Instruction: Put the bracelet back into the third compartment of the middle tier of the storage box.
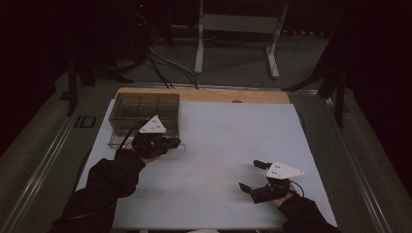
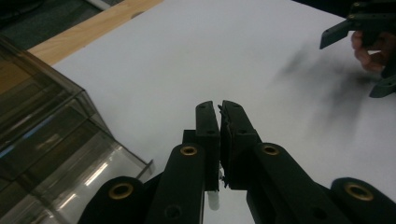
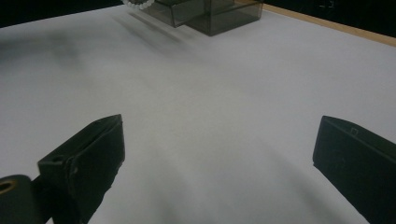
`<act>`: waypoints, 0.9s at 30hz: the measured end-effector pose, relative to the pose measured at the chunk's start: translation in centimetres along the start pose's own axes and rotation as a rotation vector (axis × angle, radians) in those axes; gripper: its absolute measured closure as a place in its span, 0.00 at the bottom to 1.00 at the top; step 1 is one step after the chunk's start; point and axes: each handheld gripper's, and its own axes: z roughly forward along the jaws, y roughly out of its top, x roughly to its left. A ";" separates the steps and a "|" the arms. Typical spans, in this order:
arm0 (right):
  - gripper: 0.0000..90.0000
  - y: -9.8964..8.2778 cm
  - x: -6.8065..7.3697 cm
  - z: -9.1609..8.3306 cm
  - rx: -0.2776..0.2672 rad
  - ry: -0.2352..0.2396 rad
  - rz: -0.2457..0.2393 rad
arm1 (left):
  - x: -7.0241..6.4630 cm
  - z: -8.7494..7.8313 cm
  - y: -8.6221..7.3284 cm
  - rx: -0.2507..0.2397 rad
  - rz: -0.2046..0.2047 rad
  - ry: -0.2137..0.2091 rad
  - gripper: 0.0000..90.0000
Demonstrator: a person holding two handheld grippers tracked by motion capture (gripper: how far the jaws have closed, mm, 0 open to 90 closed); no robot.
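Smoky clear plastic box (image 1: 144, 108) at far-left corner of white sheet (image 1: 218, 160). Left gripper (image 2: 219, 114) just in front of box, jaws pinched on pale beaded loop (image 1: 178, 150). Right gripper (image 3: 215, 158) well away, jaws wide, empty. Risk: thin loop slipping from pinch, snagging box wall.

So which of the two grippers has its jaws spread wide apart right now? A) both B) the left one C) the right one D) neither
C: the right gripper has its jaws far apart over the white sheet, while the left gripper has its jaws pressed nearly together.
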 end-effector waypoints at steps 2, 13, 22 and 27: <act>0.02 0.0 0.0 0.0 0.002 0.001 -0.001 | 0.3 -0.2 0.0 -0.004 -0.004 0.010 0.98; 0.02 0.0 0.0 0.0 0.002 0.000 -0.001 | 1.3 -0.9 0.1 -0.007 -0.020 0.031 0.98; 0.02 0.0 0.0 0.0 0.004 -0.001 -0.001 | 2.2 -1.6 0.1 -0.012 -0.027 0.057 0.98; 0.02 0.0 0.1 0.0 0.004 0.000 -0.004 | 2.7 -2.1 0.2 -0.018 -0.029 0.073 0.98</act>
